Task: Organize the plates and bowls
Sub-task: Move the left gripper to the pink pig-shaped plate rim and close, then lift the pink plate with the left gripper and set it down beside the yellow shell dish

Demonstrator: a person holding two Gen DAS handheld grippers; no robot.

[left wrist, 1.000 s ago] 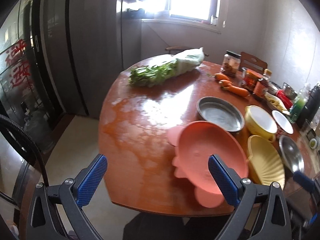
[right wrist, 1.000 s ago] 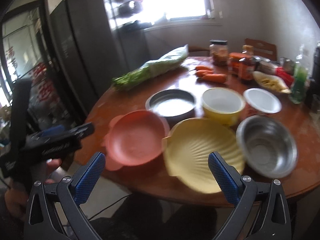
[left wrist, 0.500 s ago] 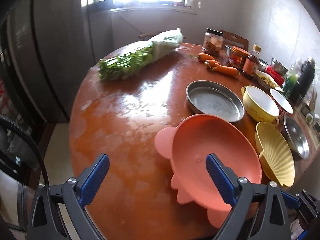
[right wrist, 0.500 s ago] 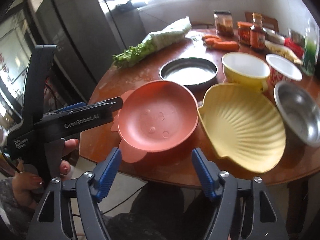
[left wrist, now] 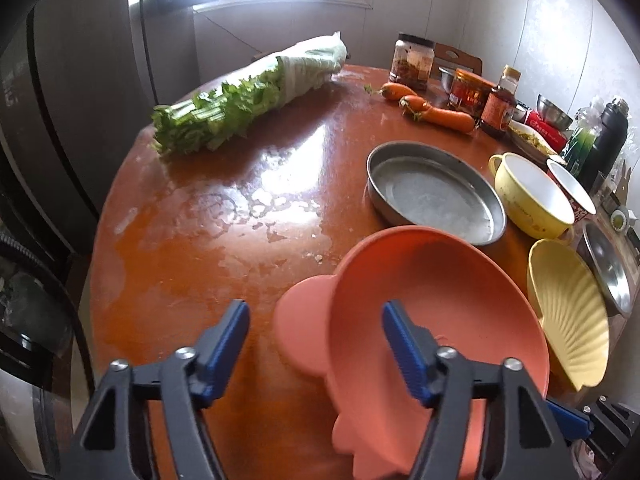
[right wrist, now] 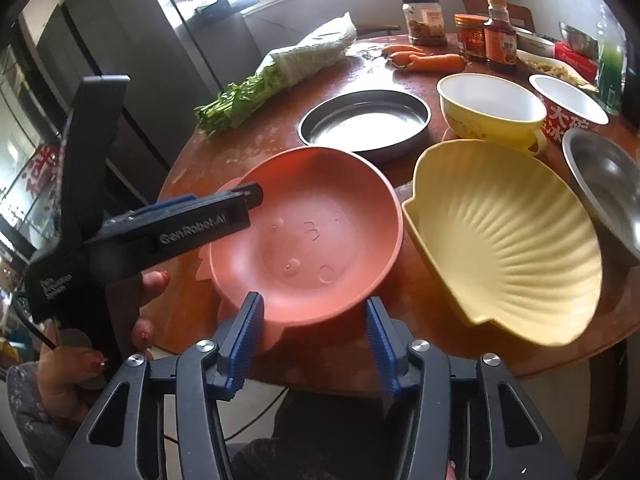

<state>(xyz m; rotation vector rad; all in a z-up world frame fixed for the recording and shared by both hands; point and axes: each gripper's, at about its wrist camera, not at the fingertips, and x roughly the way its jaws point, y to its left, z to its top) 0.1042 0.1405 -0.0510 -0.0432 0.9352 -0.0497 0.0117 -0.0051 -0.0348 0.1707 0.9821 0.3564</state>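
Note:
A pink animal-shaped bowl [left wrist: 432, 312] [right wrist: 316, 228] sits at the round table's near edge. My left gripper [left wrist: 316, 332] is open, straddling the bowl's left rim and ear; it also shows in the right wrist view [right wrist: 248, 196]. My right gripper [right wrist: 312, 320] is open at the bowl's near rim. To the right lies a yellow shell-shaped plate [right wrist: 508, 236] [left wrist: 568, 312]. Behind are a round metal pan [right wrist: 364, 120] [left wrist: 436, 192], a yellow bowl [right wrist: 488, 108] [left wrist: 532, 196], a red-and-white bowl [right wrist: 568, 104] and a steel bowl [right wrist: 604, 184] [left wrist: 608, 264].
A bundle of greens [left wrist: 248, 96], carrots [left wrist: 436, 112], jars and bottles [right wrist: 496, 28] stand at the back of the wooden table [left wrist: 224, 216]. A dark fridge [left wrist: 72, 80] is at the left. The table edge [right wrist: 520, 364] is just before my right gripper.
Both grippers have moved in toward the pink bowl and narrowed their opening. The left gripper now straddles its left rim; the right one has come up to its near rim.

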